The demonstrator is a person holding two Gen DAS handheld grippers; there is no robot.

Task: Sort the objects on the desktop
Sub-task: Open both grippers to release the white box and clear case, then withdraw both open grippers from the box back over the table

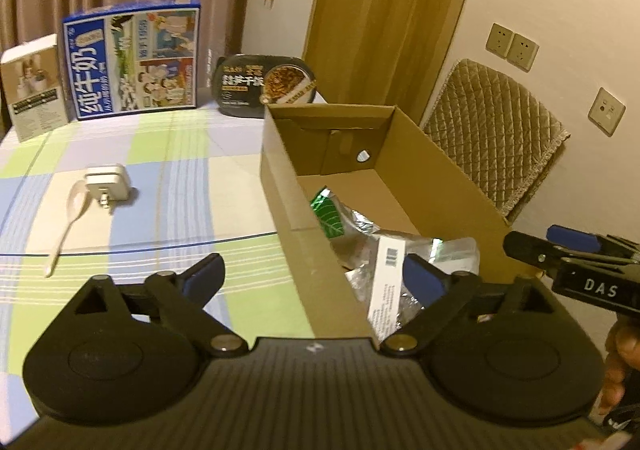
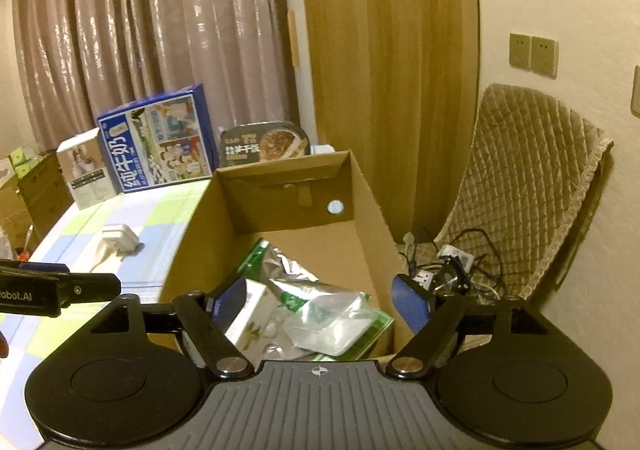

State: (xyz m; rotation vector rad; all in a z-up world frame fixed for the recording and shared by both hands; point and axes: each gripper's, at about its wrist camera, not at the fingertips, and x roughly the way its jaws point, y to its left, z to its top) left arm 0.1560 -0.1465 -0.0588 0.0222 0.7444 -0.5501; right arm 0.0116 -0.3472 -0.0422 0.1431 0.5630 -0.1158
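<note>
- Fingers of the left gripper (image 1: 316, 274) spread wide, holding nothing, over the near wall of the box (image 1: 280, 186).
- Right gripper (image 2: 320, 304) fingers also wide apart and empty.
- Foil packets (image 2: 320, 314) lie inside the box.
- Spoon (image 1: 66, 222) and charger (image 1: 108, 182) rest touching on the worktop (image 1: 180, 190).

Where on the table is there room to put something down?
Bare cloth lies between the spoon with the charger and the cardboard box, and toward the milk carton. The box's near end is crowded with foil packets; its far end is bare.
</note>
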